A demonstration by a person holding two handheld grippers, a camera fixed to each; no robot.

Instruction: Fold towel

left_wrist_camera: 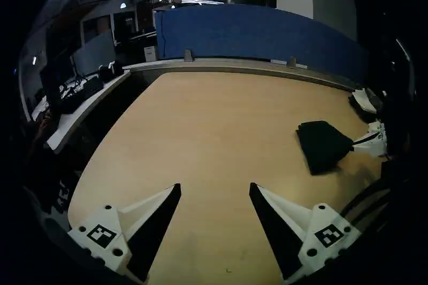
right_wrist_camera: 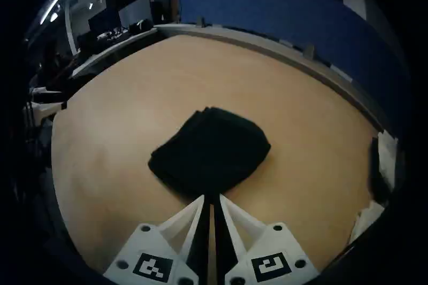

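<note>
A folded black towel (right_wrist_camera: pixel 211 151) lay on the wooden desk (left_wrist_camera: pixel 203 119). The right gripper (right_wrist_camera: pixel 210 199) had its jaws pressed together, pinching the towel's near edge. The left gripper (left_wrist_camera: pixel 214 194) hovered well apart from it, jaws spread wide.

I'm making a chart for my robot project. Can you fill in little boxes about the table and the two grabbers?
Table: light wood
Towel: black towel, folded into a small bundle, lying on the table
Left gripper: open, over bare tabletop, apart from the towel
Right gripper: shut on the towel's near edge
Background: blue divider along the table's far side
</note>
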